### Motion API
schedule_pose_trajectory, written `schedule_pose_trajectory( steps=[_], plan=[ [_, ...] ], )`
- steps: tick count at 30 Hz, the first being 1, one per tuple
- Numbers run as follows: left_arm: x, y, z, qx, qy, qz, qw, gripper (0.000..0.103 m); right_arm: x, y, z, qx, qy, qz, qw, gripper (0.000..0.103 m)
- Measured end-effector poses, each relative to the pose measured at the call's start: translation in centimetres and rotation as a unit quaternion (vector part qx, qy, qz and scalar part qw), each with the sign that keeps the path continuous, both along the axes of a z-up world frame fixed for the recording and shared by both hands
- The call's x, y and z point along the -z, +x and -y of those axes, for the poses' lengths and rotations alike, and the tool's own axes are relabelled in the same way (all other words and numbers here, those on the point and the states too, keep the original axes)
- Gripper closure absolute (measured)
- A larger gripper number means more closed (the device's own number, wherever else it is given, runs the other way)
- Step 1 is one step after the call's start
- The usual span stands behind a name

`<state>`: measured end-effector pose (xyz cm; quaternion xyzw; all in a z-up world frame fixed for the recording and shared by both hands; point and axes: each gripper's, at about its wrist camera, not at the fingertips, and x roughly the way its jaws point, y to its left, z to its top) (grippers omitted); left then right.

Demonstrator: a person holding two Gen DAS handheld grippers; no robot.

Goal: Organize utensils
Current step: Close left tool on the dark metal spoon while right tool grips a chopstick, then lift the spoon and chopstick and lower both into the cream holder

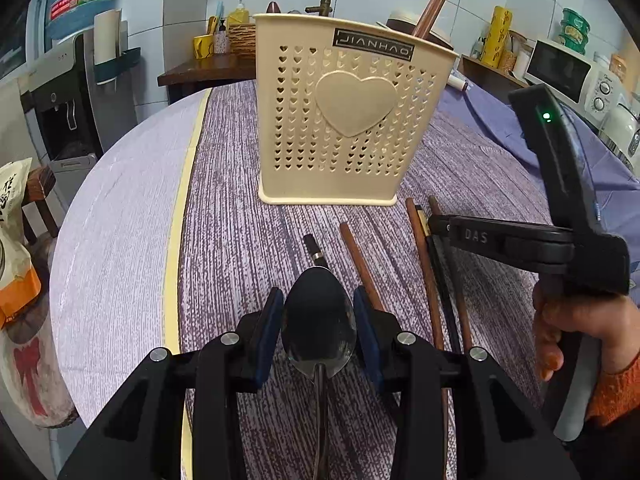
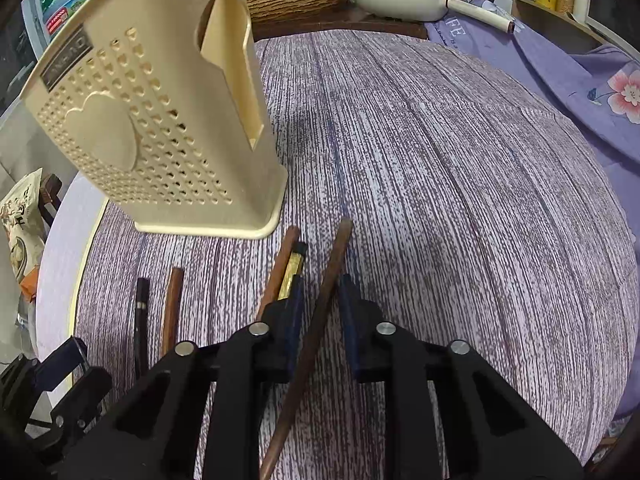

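cream heart-perforated utensil holder [image 1: 352, 112], brown chopsticks [image 2: 316, 320]

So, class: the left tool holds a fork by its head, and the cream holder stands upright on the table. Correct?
Not quite. The left tool holds a spoon by its bowl, not a fork, as the left wrist view shows. The cream holder does stand upright on the table.

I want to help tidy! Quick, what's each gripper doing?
Left gripper: closed on the spoon.
Right gripper: brown chopstick between its fingers; grip can't be told.
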<state>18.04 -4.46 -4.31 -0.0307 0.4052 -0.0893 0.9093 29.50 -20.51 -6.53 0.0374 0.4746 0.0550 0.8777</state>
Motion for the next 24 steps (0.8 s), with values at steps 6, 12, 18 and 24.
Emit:
schedule_pose_trajectory(
  steps=[6,12,18,24],
  plan=[
    [-1.0,0.6,-0.2,0.003,-0.012,0.011,0.9999,0.067,0.0,0.8,0.5,0.002,0.018,-0.007,1.000,0.093],
    [-2.3,0.7,-0.4,0.003,-0.025,0.026,0.9994,0.067,-0.4,0.7,2.0,0.009,0.073,0.001,0.997,0.093],
    [-3.9,0.5,-0.7,0.004,-0.039,0.046,0.9982,0.067,-3.8,-1.2,3.2,-0.001,0.109,0.047,0.993,0.094],
    [-5.6,0.2,-1.1,0.003,-0.043,0.067,0.9969,0.067,-8.3,-3.9,4.1,-0.022,0.123,0.106,0.987,0.094]
  ],
)
